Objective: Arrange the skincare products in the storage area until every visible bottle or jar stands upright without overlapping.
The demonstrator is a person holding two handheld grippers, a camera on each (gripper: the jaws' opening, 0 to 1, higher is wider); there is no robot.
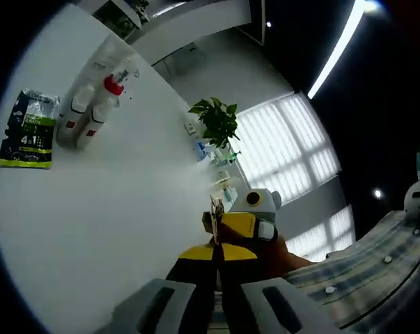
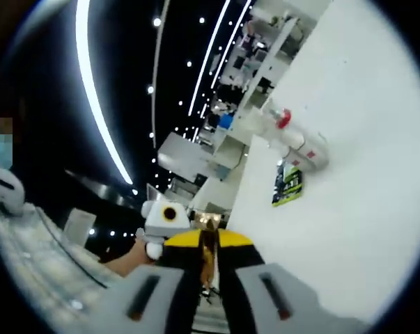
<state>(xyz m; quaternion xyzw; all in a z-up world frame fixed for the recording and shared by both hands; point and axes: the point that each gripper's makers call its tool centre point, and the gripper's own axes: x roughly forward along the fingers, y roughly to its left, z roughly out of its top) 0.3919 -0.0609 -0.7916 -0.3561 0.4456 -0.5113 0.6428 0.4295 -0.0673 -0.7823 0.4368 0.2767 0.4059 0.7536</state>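
The left hand-held gripper [image 1: 215,292] rises from the bottom of the left gripper view with its grey jaws nearly together and nothing seen between them; whether they are fully clenched cannot be told. Directly ahead of it, off the near edge of the desk [image 1: 126,209], sits the right hand-held gripper [image 1: 227,226], yellow and black, held by a hand [image 1: 283,254] coming from a striped sleeve [image 1: 363,268]. In the right gripper view the right hand-held gripper [image 2: 204,292] likewise shows close-set jaws with nothing in them, facing the left hand-held gripper [image 2: 199,240].

The skincare bottles [image 1: 91,104] lie on their sides in a tight cluster toward the far part of the desk, one with a red cap [image 1: 113,85]. A dark green and yellow sachet [image 1: 28,129] lies flat just beside them. A potted plant [image 1: 216,122] stands beyond the desk's far edge.
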